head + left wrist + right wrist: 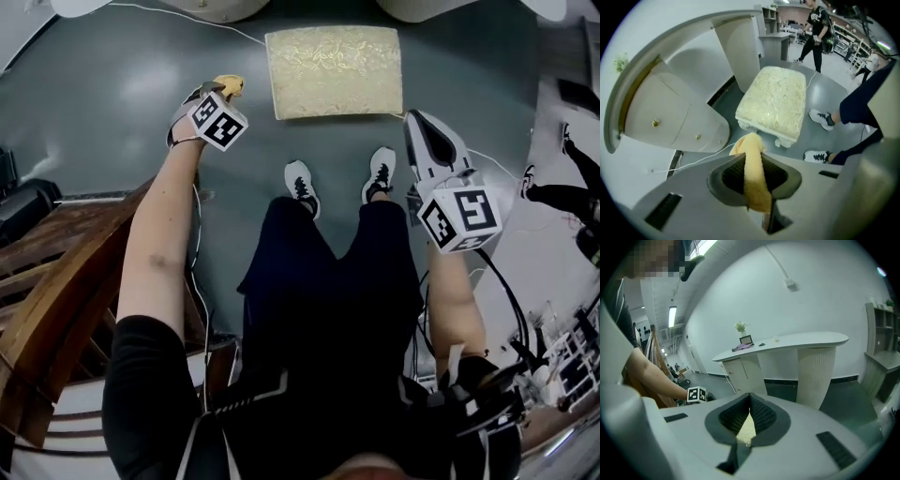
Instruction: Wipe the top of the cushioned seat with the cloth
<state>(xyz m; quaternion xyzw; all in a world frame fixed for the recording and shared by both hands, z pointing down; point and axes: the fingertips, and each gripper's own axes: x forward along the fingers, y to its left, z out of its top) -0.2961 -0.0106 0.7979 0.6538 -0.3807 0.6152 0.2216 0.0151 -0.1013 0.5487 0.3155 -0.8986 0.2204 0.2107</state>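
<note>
The cushioned seat [334, 71], cream with a patterned top, stands on the grey floor just ahead of the person's feet. In the left gripper view the seat [776, 101] lies ahead and slightly right of the jaws. My left gripper [223, 91] hovers left of the seat's near corner, shut on a yellow cloth [231, 85]. The cloth [753, 173] runs as a folded strip between the pads and sticks out past the tips. My right gripper [419, 120] is held off the seat's near right corner, jaws shut and holding nothing [750, 401]. It faces a white counter.
A curved white counter with cabinet doors [670, 117] stands beyond the seat; the same counter [787, 345] fills the right gripper view. Stacked wooden chairs [56, 281] are at the left. A white cable [192, 13] crosses the floor. Another person [816, 28] stands in the background.
</note>
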